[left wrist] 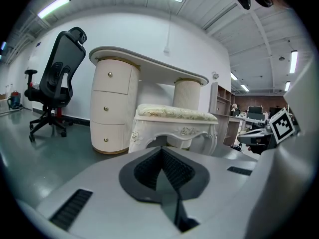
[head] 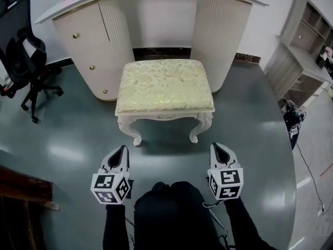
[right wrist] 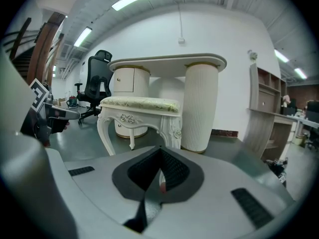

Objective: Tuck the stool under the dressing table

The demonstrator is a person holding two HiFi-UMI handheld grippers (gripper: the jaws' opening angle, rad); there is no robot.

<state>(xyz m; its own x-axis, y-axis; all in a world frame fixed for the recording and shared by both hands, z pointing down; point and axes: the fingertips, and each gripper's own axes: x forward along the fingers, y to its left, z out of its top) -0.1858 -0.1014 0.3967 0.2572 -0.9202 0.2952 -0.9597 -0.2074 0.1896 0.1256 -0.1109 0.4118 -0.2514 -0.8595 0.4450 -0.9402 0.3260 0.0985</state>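
White stool [head: 165, 87] with a pale flowered cushion, standing on the floor just before the gap of the dressing table [head: 86, 46].
Only the head view shows the cushion top; the right gripper view shows the carved flowers [right wrist: 177, 132] on its curved legs. The left gripper [head: 123, 150] and right gripper [head: 218, 147] are both pressed together, empty, apart from the stool.

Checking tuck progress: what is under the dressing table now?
Under the dressing table, only back wall and dark skirting show. The stool seat covers the floor there.

The stool [head: 165, 87] wears sheeny cloth; the floor [head: 78, 139] is glossy.
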